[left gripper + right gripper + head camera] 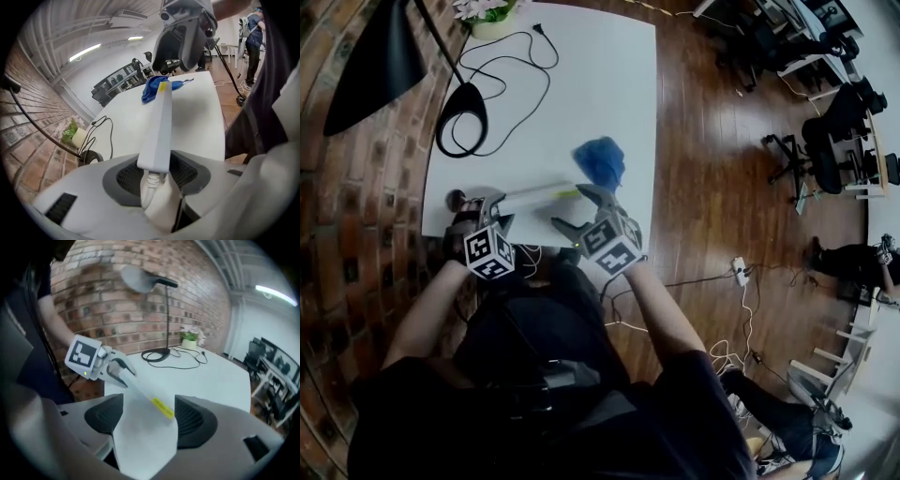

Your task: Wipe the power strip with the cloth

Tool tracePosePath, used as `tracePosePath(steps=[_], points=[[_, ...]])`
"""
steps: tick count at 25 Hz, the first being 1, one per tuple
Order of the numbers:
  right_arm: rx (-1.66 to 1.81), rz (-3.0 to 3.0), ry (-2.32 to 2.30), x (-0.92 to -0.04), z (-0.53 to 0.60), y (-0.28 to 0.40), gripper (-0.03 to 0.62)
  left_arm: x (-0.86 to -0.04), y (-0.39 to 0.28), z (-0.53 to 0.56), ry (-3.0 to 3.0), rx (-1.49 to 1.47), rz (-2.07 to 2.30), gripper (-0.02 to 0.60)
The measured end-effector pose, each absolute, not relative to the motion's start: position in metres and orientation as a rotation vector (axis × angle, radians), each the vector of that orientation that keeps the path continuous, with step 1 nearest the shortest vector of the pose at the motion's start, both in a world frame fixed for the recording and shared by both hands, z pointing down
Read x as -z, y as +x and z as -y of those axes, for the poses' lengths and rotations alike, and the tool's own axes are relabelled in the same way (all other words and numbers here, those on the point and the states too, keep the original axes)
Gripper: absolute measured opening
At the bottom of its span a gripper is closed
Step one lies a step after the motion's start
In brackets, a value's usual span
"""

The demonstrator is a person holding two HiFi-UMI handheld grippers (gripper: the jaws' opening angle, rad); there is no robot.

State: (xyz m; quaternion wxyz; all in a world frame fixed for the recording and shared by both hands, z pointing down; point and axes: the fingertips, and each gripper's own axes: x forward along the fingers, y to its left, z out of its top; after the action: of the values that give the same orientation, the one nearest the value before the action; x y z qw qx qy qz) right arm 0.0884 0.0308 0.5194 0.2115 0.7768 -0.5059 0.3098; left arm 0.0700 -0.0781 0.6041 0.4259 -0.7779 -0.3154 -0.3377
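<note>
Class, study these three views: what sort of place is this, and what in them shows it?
Probably an open-plan office or lab workspace: black office chairs stand on a wooden floor, and a desk lamp sits on the white table beside a brick wall.

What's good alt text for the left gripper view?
The left gripper clamps the cord end of a white power strip, which stretches away over a white table toward a crumpled blue cloth near its far end.
</note>
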Motion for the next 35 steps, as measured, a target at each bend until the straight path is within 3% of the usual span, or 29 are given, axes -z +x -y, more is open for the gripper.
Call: tracePosePath(steps=[2,13,18,23,24,26,35], points=[[-0.807,1.392,2.004,-0.544,-0.010,0.085,0.308,-0.604,0.070,0.077,-1.949,0.845,0.794,0.186],[-0.587,1.263,1.765,-0.569,-0.015,0.084,0.307,-0.601,0.068,0.076,-1.937,0.771,0.804,0.186],[-0.697,1.265,1.952,-0.558,-0.016,0.093,0.314,-0.602,0.065,0.077,-1.997,0.913,0.963,0.199],[-0.683,1.302,1.807,-0.571,-0.020,0.081,0.307,-0.598,0.061,0.078,-1.887,0.765,0.923,0.200],[-0.649,1.285,1.782,-0.572,-0.022,0.080,0.300,-0.595,0.061,0.077,-1.890,0.735,0.895,0.199],[-0.550,1.228,1.743,-0.573,-0.025,0.081,0.211,-0.589,0.061,0.077,-1.923,0.725,0.859,0.199],[-0.301,1.058,1.580,-0.573,-0.027,0.073,0.196,-0.532,0.051,0.083,-2.427,1.019,1.120,0.210]])
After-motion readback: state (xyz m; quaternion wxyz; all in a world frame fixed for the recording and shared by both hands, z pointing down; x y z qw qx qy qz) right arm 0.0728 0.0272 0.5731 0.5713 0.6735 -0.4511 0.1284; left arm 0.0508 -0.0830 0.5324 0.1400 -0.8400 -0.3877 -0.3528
